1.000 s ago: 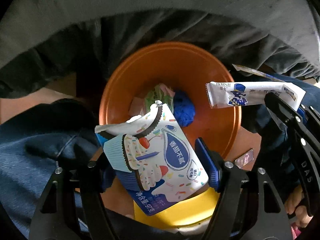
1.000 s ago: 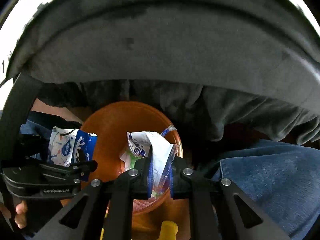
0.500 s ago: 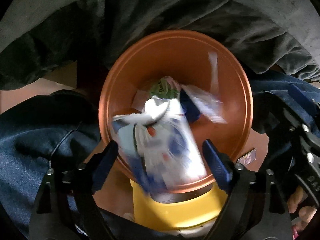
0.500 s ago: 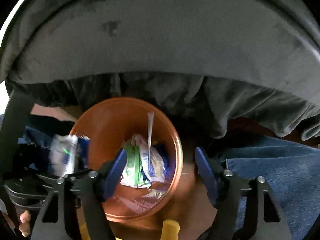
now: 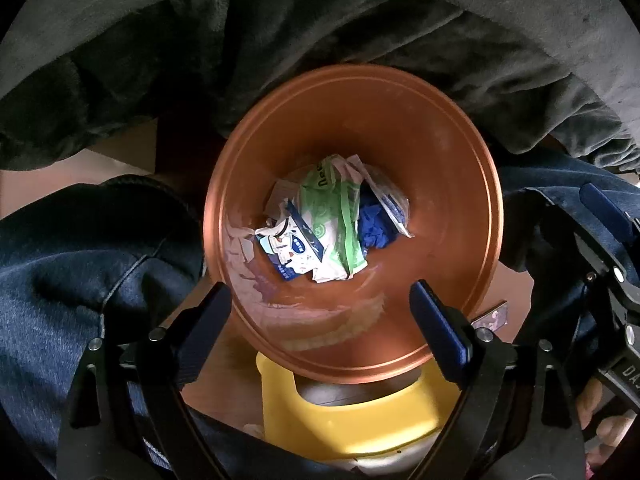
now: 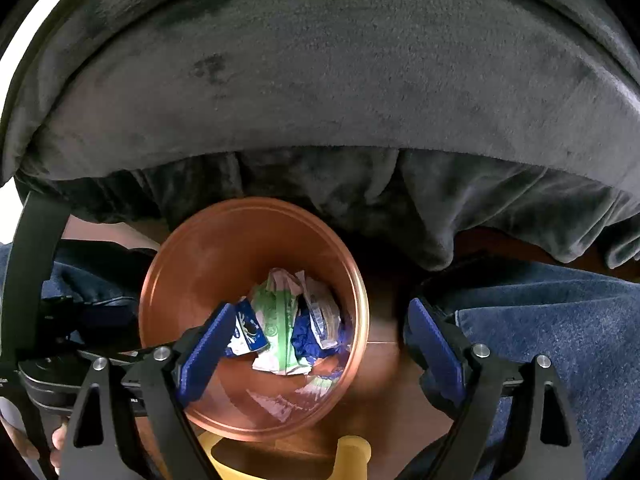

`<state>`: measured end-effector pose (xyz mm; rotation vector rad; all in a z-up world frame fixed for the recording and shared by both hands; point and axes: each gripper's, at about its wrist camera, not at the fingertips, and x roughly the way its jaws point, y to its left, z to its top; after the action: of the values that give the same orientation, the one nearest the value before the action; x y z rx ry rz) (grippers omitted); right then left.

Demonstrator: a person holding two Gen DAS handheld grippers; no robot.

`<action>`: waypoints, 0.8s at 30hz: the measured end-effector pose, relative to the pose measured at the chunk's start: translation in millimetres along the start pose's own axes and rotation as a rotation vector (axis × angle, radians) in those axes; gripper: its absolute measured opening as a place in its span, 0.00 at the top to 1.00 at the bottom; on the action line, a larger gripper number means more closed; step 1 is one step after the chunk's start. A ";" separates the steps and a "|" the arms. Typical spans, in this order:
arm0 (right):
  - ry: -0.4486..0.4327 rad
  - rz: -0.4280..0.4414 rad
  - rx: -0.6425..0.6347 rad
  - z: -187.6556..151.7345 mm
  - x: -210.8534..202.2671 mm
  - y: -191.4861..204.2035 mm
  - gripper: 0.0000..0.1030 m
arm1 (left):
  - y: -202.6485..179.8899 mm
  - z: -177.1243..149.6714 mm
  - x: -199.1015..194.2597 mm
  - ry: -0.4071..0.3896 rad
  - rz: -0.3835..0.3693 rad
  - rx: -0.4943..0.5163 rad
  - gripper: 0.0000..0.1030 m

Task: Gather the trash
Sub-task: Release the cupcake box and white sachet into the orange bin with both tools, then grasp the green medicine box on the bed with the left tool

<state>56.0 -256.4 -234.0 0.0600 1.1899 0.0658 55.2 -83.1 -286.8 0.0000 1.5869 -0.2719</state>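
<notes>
**pixelmop:** Starting closest to the lens in the left wrist view: the left gripper point(image 5: 322, 308) points down with its blue-padded fingers point(image 5: 438, 330) spread far apart. The jaws are opening, and there's nothing between them but the view into the bin. Just under them sits a yellow plastic thing point(image 5: 360, 420), can't tell what it is.

**dustbunny42:** And the right one?

**pixelmop:** Same deal. The right gripper point(image 6: 316, 344) has its jaws opening too, no wrapper pinched in them. One blue pad overlaps the bin's near rim in the picture, the other hangs out over the person's jeans point(image 6: 560, 340).

**dustbunny42:** So where's the trash?

**pixelmop:** All down in the bottom of the orange bin point(image 5: 460, 152). There's a green-and-white packet point(image 5: 332, 220) in the middle, a blue-and-white snack wrapper point(image 5: 294, 252) touching it on the left, a crumpled dark blue piece point(image 5: 374, 230) on the right, and a white sachet point(image 5: 390, 204) lying against that one. The shiny inside wall mirrors some of it.

**dustbunny42:** Anything past the bin?

**pixelmop:** Jeans either side of it, then a dark grey fleece top point(image 6: 320, 80) filling everything beyond.
</notes>
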 end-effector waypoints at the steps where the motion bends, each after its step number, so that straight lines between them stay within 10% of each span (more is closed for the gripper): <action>1: -0.001 0.000 0.000 -0.4 0.1 0.6 0.16 | -0.2 0.0 -0.5 -0.001 0.000 0.000 0.15; 24: -0.116 0.029 -0.022 6.6 -67.6 8.4 0.15 | 4.6 -20.6 -74.5 -0.169 -0.104 -0.029 0.14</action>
<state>37.0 -253.7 -168.3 0.0613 1.0728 0.1000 38.6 -62.5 -214.0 -0.1260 1.4246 -0.3217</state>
